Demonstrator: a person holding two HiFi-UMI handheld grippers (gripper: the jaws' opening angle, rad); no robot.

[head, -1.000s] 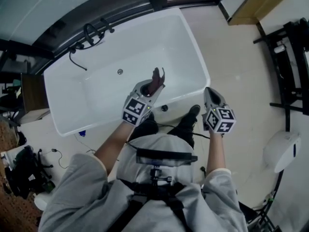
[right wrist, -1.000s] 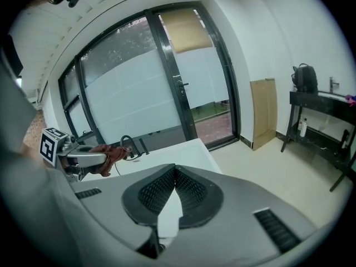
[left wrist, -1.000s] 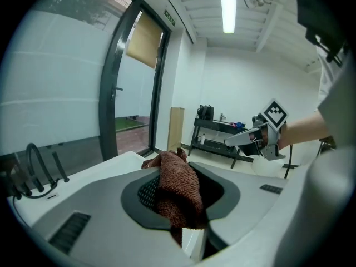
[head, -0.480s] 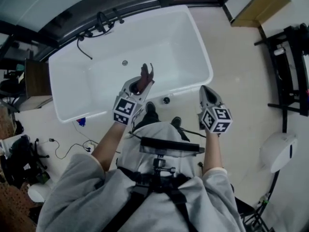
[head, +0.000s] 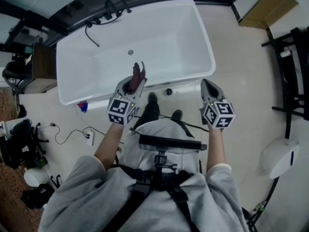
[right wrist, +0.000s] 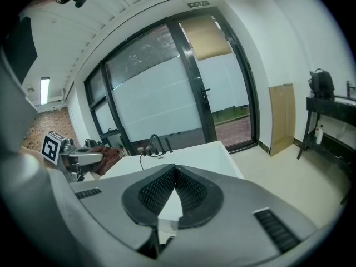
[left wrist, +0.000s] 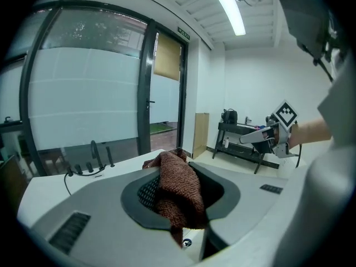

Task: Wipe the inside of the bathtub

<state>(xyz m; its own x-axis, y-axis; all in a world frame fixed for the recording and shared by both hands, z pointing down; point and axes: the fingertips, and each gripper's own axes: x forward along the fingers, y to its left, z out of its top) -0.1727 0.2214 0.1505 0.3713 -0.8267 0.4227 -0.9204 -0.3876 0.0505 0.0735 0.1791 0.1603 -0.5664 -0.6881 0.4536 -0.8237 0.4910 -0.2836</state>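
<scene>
— And the left gripper (left wrist: 177, 161)?
— Clamped on a brown knitted cloth (left wrist: 179, 196), bunched and drooping, above the white bathtub (head: 208, 42) at its near rim. The right gripper (right wrist: 174, 169) is pinched together, empty.
— Changed?
— The cloth has drawn back toward the rim.

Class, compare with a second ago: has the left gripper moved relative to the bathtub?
Yes. Against the drain in the bathtub, the left gripper, shut on the brown cloth, has drawn back toward the tub's near rim.

Black metal rack (left wrist: 233, 127) is seen at right; tan flat board (head: 269, 6) is leant beside it; white domed unit (head: 279, 158) is set on floor.
</scene>
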